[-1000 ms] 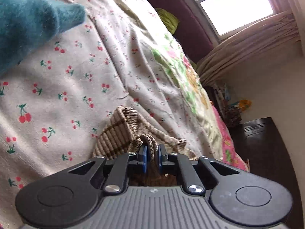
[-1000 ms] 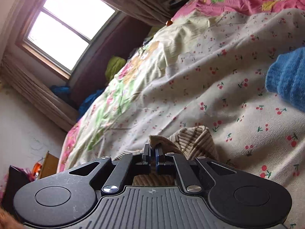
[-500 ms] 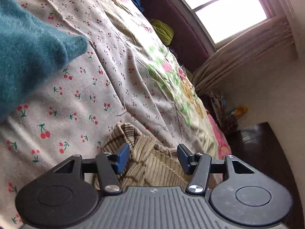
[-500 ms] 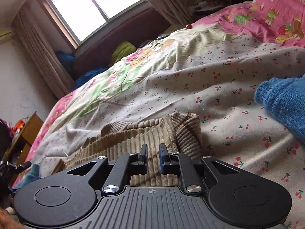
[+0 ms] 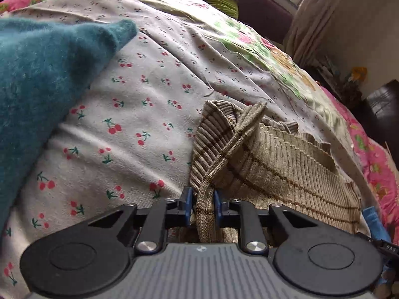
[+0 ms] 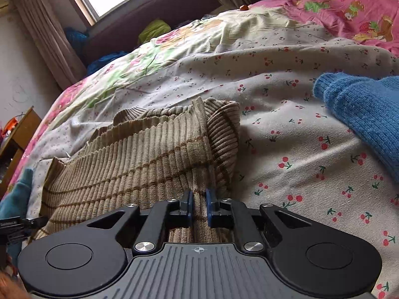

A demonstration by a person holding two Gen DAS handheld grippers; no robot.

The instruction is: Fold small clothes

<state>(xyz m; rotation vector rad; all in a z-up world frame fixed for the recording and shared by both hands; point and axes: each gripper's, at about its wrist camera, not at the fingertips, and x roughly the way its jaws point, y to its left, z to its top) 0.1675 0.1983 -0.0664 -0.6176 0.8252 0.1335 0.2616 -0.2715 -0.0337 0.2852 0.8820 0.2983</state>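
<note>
A tan ribbed knit garment with brown stripes [image 5: 281, 164] lies bunched on the cherry-print bedsheet [image 5: 129, 104]. My left gripper [image 5: 202, 206] is shut on a raised fold of its edge, which runs up between the blue pads. In the right wrist view the same garment [image 6: 139, 159] spreads to the left. My right gripper [image 6: 198, 208] is narrowly closed around another part of its edge, with fabric between the pads. Both grippers sit low at the near side of the garment.
A teal knit garment [image 5: 42, 74] lies left of the tan one; it shows blue in the right wrist view [image 6: 361, 114]. Pink floral bedding [image 6: 354, 12], a dark headboard [image 6: 159, 7], a window and curtains lie beyond. A wooden nightstand [image 6: 15, 144] stands at far left.
My left gripper opened half a second ago and has now closed again on a fold of the tan garment. The garment now lies more spread out, and both cameras have tilted level.
</note>
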